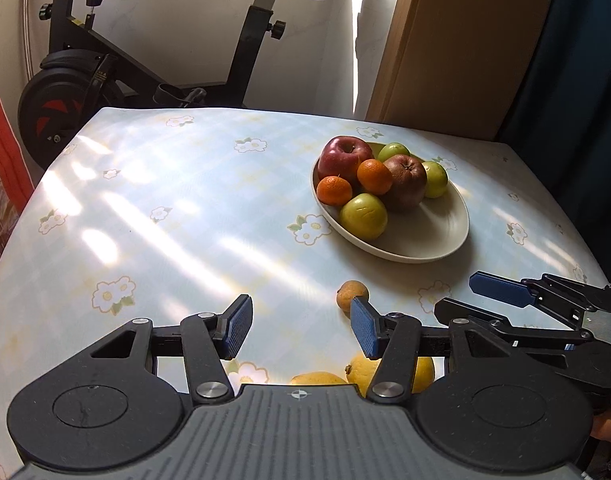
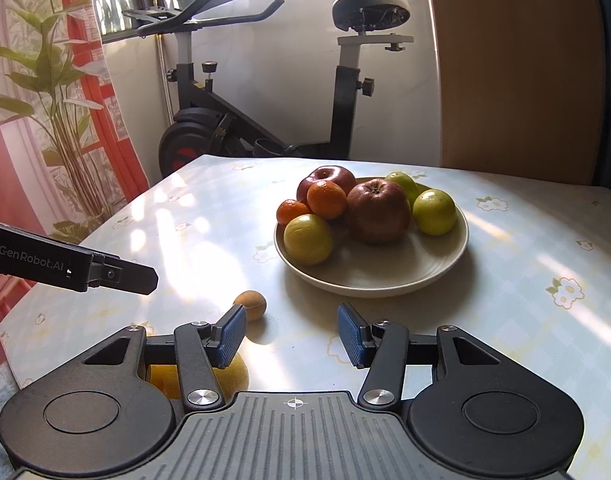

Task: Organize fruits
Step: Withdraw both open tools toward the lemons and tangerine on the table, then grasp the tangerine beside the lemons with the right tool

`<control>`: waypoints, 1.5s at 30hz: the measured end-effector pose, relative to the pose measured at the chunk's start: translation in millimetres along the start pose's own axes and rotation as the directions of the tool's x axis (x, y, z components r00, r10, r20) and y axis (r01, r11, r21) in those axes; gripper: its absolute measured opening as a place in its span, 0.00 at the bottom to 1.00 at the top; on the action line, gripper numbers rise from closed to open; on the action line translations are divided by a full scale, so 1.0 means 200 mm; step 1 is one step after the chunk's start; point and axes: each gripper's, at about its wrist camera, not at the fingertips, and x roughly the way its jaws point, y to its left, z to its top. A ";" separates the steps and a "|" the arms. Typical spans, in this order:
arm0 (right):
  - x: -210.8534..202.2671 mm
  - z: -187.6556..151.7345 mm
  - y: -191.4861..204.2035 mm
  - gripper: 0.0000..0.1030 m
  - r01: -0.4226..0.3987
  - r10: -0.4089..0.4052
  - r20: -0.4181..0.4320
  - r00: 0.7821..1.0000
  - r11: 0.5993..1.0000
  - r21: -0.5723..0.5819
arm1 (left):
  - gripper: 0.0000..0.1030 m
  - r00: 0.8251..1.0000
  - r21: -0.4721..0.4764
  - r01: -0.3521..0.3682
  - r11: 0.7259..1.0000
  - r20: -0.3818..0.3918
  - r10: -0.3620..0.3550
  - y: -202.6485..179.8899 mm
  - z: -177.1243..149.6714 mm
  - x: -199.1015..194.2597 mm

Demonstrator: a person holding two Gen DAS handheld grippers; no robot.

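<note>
A cream plate (image 1: 425,248) (image 2: 385,284) on the flowered table holds two red apples (image 1: 341,156), two tangerines (image 1: 374,176) and three green fruits (image 1: 363,216). A small brownish fruit (image 1: 350,294) (image 2: 251,303) lies loose on the cloth, nearer to me than the plate. Yellow fruits (image 1: 317,378) (image 2: 235,374) lie nearest to me, partly hidden under the fingers. My left gripper (image 1: 301,328) hovers open and holds nothing; the small fruit is just beyond its right pad. My right gripper (image 2: 291,332) (image 1: 477,300) is open too, with only cloth between its pads.
An exercise bike (image 2: 265,112) stands past the table's far edge. A wooden panel (image 2: 513,64) is at the back right, and a plant and red-framed window (image 2: 65,80) at the left. One finger of my left gripper (image 2: 121,276) reaches in from the left.
</note>
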 end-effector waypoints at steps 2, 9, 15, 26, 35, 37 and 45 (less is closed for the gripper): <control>-0.02 -0.01 0.01 0.46 -0.008 0.008 -0.002 1.000 1.000 0.009 | 0.55 1.000 0.000 -0.008 1.000 -0.002 0.008 0.00 -0.03 -0.01; -0.10 -0.08 0.08 0.48 -0.029 0.029 0.007 1.000 0.999 0.027 | 0.55 0.998 -0.003 -0.054 0.999 0.044 0.054 0.01 -0.12 -0.09; -0.14 -0.15 0.13 0.50 -0.041 0.042 -0.016 0.999 0.999 0.034 | 0.55 0.993 -0.006 -0.085 0.996 0.078 0.086 0.01 -0.21 -0.15; -0.11 -0.22 0.24 0.50 -0.098 0.096 -0.101 0.990 0.995 -0.012 | 0.56 0.992 0.003 -0.101 0.995 0.071 0.100 0.01 -0.28 -0.16; -0.04 -0.25 0.24 0.45 -0.132 0.131 -0.162 0.978 0.991 0.006 | 0.56 0.994 -0.002 -0.096 0.995 0.050 0.096 0.03 -0.29 -0.13; -0.03 -0.25 0.24 0.43 -0.133 0.132 -0.167 0.977 0.991 0.009 | 0.57 0.994 -0.003 -0.096 0.995 0.050 0.096 0.03 -0.29 -0.13; -0.02 -0.26 0.24 0.34 -0.151 0.150 -0.178 0.972 0.989 0.011 | 0.59 0.994 -0.007 -0.096 0.995 0.048 0.097 0.04 -0.29 -0.13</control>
